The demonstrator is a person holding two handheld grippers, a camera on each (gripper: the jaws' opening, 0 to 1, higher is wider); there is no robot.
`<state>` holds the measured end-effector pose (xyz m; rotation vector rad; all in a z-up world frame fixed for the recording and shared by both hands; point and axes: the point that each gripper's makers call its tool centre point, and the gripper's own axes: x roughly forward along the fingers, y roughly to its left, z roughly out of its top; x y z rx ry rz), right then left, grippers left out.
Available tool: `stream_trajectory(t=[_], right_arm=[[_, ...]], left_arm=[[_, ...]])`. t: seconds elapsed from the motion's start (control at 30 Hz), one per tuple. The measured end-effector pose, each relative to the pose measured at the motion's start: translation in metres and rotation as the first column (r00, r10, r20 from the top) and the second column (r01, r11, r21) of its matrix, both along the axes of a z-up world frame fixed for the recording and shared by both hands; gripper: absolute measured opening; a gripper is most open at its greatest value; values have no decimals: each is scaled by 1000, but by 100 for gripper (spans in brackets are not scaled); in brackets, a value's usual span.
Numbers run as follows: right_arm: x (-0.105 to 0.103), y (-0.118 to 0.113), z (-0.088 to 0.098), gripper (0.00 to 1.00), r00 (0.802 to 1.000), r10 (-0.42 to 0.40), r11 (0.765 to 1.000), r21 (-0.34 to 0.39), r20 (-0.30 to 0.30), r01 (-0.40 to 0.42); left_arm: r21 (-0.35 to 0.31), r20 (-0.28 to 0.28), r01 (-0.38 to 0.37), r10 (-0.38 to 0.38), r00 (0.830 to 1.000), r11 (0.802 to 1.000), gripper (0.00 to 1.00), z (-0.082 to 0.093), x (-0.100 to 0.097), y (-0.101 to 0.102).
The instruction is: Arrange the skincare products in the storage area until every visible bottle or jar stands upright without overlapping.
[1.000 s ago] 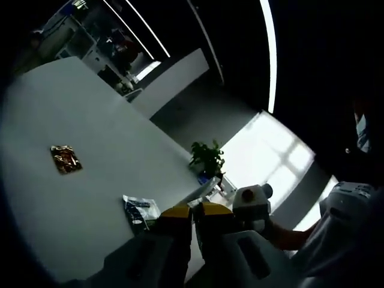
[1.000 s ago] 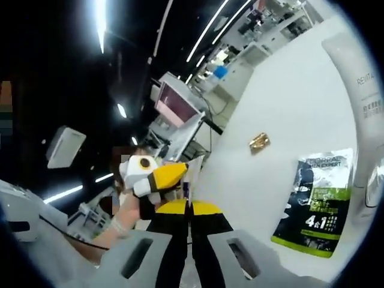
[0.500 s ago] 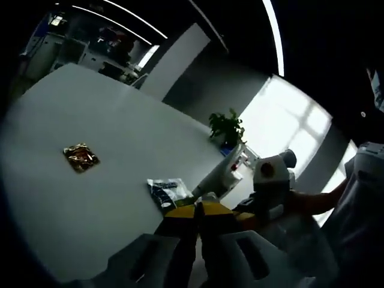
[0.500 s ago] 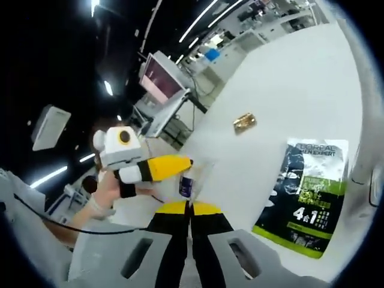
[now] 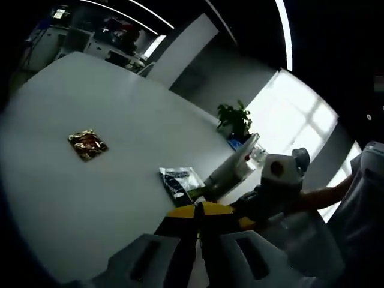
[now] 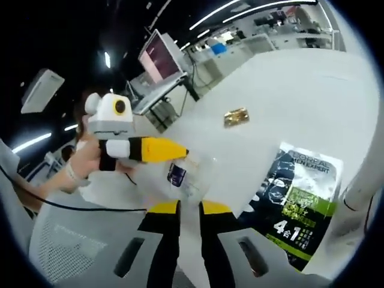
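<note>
White table (image 6: 288,90) is carrying a sachet (image 6: 297,201) and gold packet (image 6: 236,116) — the right gripper (image 6: 189,210) is parting its previously pressed jaws near a small bottle (image 6: 180,174), seemingly preparing a grab; the left gripper (image 5: 198,211) is staying pressed together.

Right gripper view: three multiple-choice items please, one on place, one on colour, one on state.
1. Where is the gold packet?
A. on the table, beyond the black-and-green sachet
B. between the right gripper's jaws
C. on top of the sachet
2. What colour are the left gripper jaw tips?
A. red
B. yellow
C. blue
3. How is the black-and-green sachet?
A. standing upright
B. held in the air
C. lying flat on the table
Answers: 1 A, it lies on bare table apart from the sachet; 2 B, a yellow wedge enters from the left; 3 C, its printed face lies on the white top.
</note>
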<state>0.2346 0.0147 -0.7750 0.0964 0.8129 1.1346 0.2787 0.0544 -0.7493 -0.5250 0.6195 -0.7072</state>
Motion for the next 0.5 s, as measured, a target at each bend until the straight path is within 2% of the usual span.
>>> stream_trajectory(t=[0.13,0.27,0.5], right_arm=[[5,-5,-2,13,1000,5,1000,-21,29,-4],[5,-8,1,13,999,14,1000,-26,47,-12],[2,-15,-7,13,990,72,993,-99,119,-60]], left_arm=[[23,-16,-1,1,1000,1000,0,-10,2,2],[15,-36,-8,8,999,1000,0,-18,6,2],[26,-66,-5,7,998,1000,0,-34,13,-3]])
